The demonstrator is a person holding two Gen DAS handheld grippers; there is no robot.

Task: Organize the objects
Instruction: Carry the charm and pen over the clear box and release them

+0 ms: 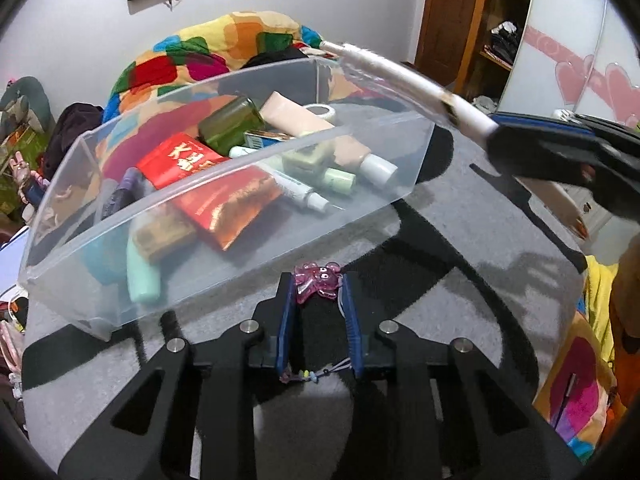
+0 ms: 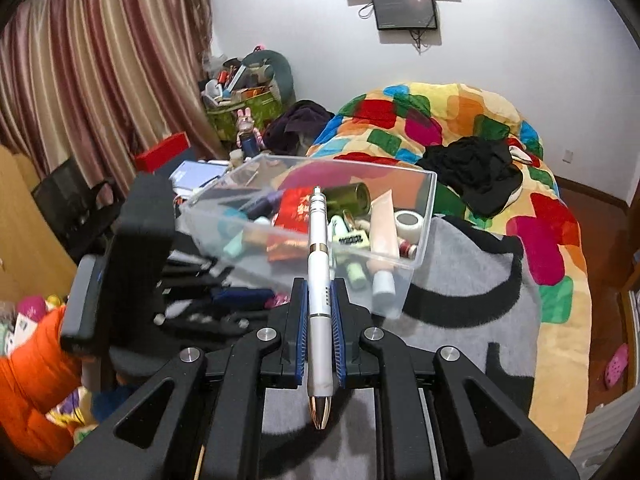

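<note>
On the grey blanket (image 1: pixel 460 240) the bin (image 1: pixel 248 152) sits at my twelve o'clock, my right tongs (image 2: pixel 319 292) clamp a pen (image 2: pixel 319 264), my left tongs (image 1: pixel 318 292) pinch a pink charm (image 1: pixel 316 282); both, I judge, need lifting over the rim before release.

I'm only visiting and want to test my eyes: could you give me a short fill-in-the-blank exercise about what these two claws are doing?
1. The right claw is shut on a white ____.
2. The left claw grips a ____ octopus charm.
3. The tubes and the green bottle lie inside a clear plastic ____.
4. The bin rests on a ____ and black blanket.

Missing words: pen; pink; bin; gray
</note>
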